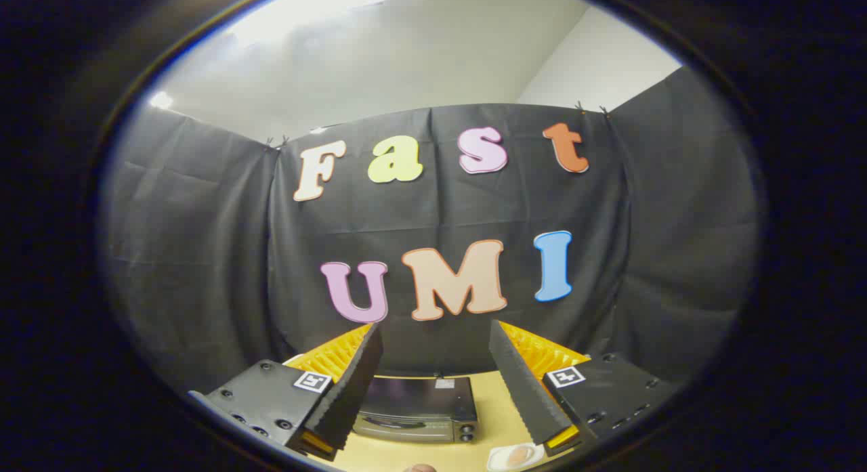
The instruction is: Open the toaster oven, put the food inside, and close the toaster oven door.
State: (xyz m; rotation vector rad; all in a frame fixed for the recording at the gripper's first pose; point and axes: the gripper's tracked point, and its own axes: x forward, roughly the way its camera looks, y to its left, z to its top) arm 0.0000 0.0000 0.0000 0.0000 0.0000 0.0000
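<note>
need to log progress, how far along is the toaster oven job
Nothing looks done yet. The toaster oven sits on the table between and beyond the fingers with its door apparently shut. The gripper is open and raised above it, holding nothing. The food lies on its white dish near the oven. Opening, loading and closing all remain.

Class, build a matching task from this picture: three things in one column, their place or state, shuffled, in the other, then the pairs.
Things:
1. dark boxy toaster oven
2. pale food on a white plate
3. gripper

Places or states:
A. open, fingers apart, holding nothing
B. on the tan table, seen between the fingers, door shut
C. beside the right finger's base, nearer than the oven

Pairs: 1-B, 2-C, 3-A
</note>
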